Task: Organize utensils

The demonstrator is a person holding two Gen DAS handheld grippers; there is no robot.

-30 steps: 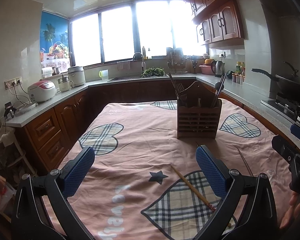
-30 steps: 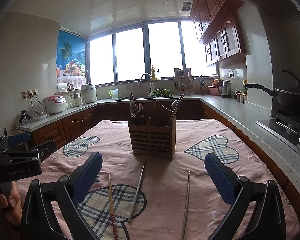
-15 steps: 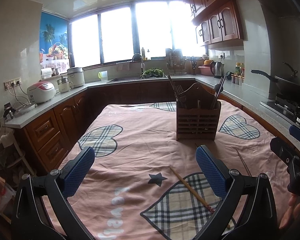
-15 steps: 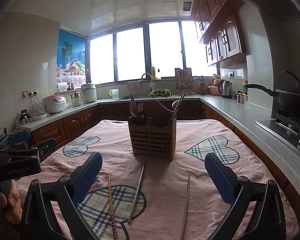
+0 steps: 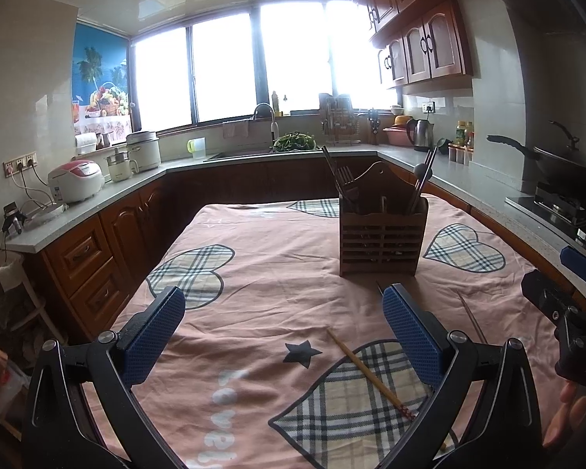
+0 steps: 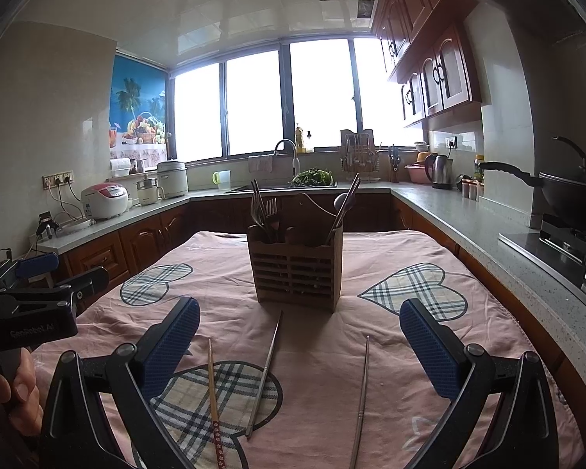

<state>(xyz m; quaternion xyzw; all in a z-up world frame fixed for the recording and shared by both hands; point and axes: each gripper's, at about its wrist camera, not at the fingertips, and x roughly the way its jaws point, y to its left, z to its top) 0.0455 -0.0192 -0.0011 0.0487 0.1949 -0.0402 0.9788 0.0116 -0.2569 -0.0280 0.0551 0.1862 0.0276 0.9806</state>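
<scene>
In a wood-cabinet kitchen, pink heart-print tablecloth (image 6: 390,351), wooden utensil caddy (image 6: 297,273), loose chopsticks (image 6: 263,371).

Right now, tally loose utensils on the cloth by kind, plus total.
Wooden chopstick: 1
Metal chopsticks: 2
Total loose: 3
All three lie in front of the wooden holder; both tongs, left and right, are open and empty.
</scene>
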